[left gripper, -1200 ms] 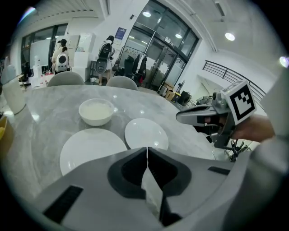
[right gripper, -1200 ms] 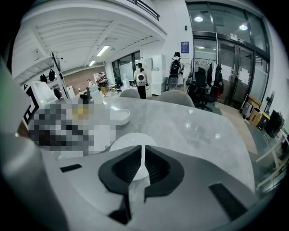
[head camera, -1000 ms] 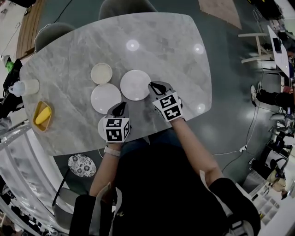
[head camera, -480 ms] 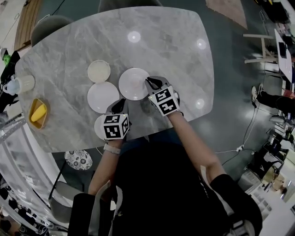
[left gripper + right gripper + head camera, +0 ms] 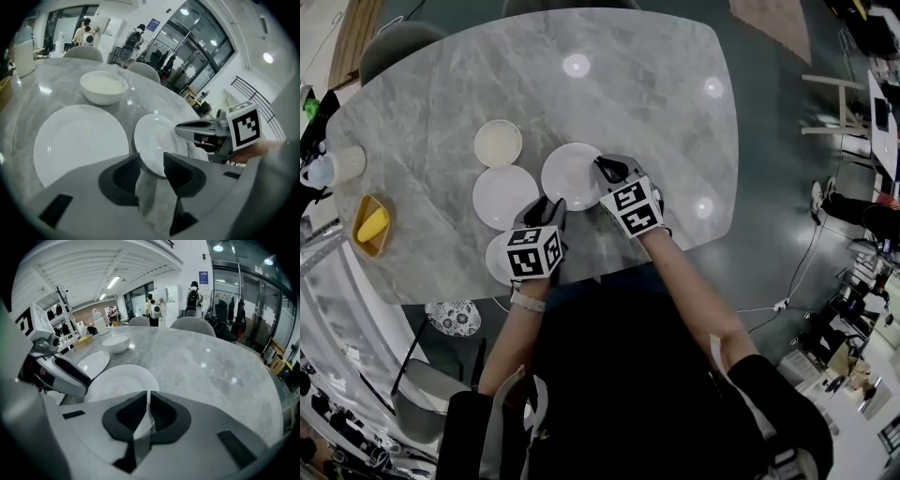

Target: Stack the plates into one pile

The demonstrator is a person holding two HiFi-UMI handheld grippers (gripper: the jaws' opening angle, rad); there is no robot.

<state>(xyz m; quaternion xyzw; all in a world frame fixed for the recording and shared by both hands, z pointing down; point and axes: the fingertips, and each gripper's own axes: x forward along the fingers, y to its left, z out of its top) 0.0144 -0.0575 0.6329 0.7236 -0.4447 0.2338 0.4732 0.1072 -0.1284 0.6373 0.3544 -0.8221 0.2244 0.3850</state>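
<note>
1. Right gripper (image 5: 147, 397): the jaws stand narrow, clamped on the near rim of one white plate, here called the held plate (image 5: 117, 383).
2. Left gripper (image 5: 151, 160): the jaws stand partly apart and have just been opening. The left rim of the held plate lies in the gap between them, and the pads do not press on it.
3. The held plate appears tilted, with the side at the right gripper raised. The wide-angle view makes this uncertain.

Plates, counted: three, all white, each apart from the others.
- The held plate is in the near half of the table (image 5: 656, 112), between the two grippers.
- The large plate (image 5: 502, 195) lies flat just to the left of the held plate, with a strip of table between them.
- The small plate (image 5: 493, 260) lies at the near table edge. In the head view the left gripper's marker cube covers most of it.

Bowls, counted: one. The white bowl (image 5: 498, 142) stands just beyond the large plate.

Other items on the table: one yellow tray (image 5: 370, 228) and one white container (image 5: 337, 167), both at the left end. Two grey chairs (image 5: 192, 326) stand at the far side.
</note>
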